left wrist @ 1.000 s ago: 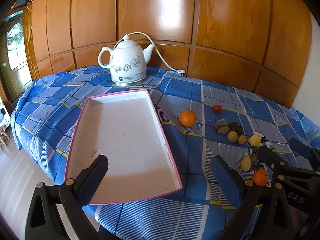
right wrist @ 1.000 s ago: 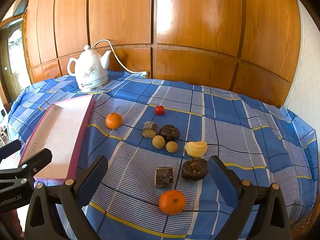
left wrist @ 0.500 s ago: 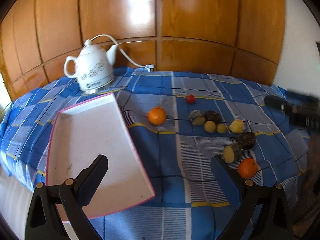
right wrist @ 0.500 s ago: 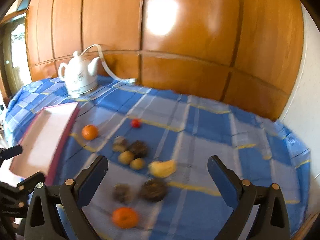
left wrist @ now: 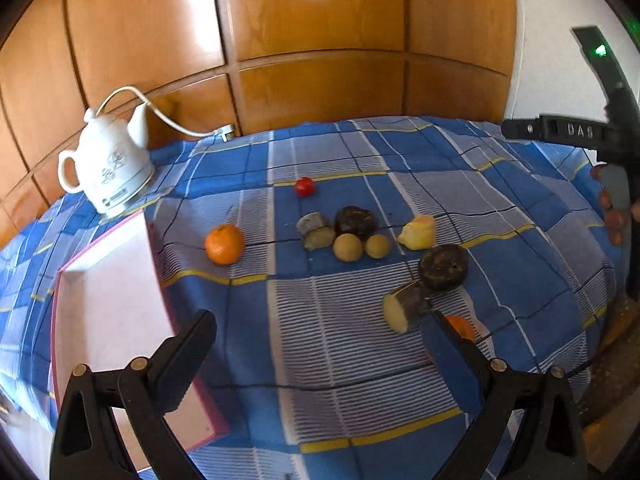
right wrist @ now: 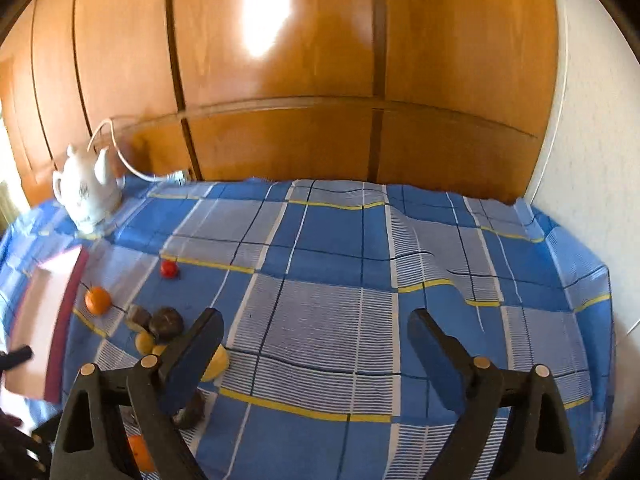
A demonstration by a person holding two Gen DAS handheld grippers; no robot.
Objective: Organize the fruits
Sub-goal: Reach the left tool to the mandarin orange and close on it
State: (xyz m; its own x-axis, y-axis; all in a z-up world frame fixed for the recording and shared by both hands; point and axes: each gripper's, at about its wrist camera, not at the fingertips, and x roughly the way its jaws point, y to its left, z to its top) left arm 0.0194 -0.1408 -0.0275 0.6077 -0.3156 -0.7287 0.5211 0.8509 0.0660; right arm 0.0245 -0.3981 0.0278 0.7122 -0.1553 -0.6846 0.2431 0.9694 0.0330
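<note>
Blue plaid cloth (left wrist: 400, 168), white kettle (left wrist: 108, 168), seemingly pink-rimmed tray (left wrist: 108, 280)

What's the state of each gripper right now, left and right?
Left gripper: open, holding nothing; blue checked tablecloth between the tongs.
Right gripper: open, empty, tongs just narrowed slightly.

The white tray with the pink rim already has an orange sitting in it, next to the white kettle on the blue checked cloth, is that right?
Not quite. The left wrist view shows the white tray holding no fruit; the orange lies on the blue checked cloth just beside the tray's pink rim. The rest holds: the white kettle stands at the tray's far end on that cloth.
</note>
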